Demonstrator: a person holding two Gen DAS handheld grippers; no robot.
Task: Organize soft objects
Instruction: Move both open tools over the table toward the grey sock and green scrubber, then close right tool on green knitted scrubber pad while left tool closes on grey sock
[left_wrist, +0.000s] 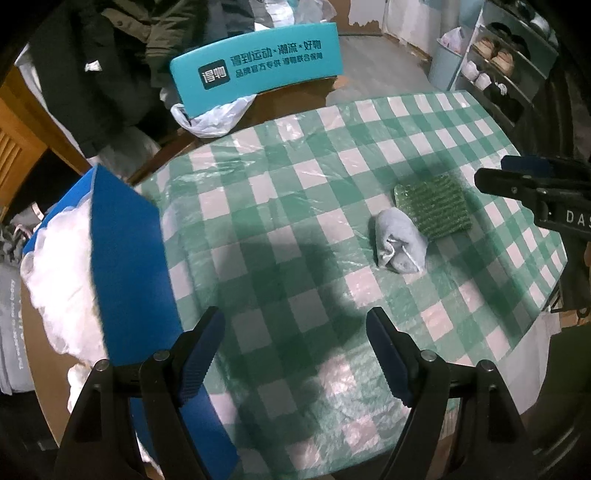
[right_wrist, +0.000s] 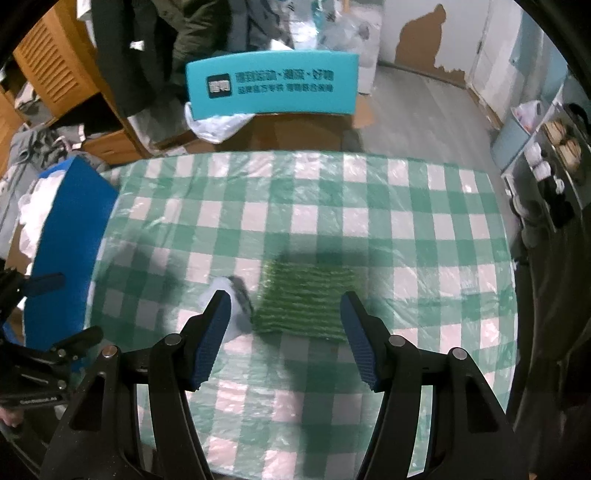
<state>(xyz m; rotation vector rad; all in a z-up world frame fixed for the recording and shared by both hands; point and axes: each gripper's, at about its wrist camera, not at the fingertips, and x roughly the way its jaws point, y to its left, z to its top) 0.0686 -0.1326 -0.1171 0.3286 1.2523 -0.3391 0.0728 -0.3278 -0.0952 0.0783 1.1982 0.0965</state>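
Observation:
A rolled pale-blue towel (left_wrist: 400, 242) lies on the green checked tablecloth (left_wrist: 295, 206), touching a green knitted pad (left_wrist: 432, 206) just behind it. A blue bin (left_wrist: 125, 273) with white stuffing (left_wrist: 62, 280) stands at the table's left edge. My left gripper (left_wrist: 295, 350) is open and empty, above the cloth beside the bin. My right gripper (right_wrist: 286, 336) is open and empty, hovering just in front of the green pad (right_wrist: 306, 302), with the towel (right_wrist: 232, 295) by its left finger. The right gripper also shows in the left wrist view (left_wrist: 532, 184) beyond the pad.
A teal chair back (left_wrist: 258, 70) with a plastic bag (left_wrist: 210, 118) stands behind the table. Dark coats (left_wrist: 110, 55) hang at the back left. A shoe rack (left_wrist: 506, 62) is at the right. The blue bin also shows in the right wrist view (right_wrist: 70, 243).

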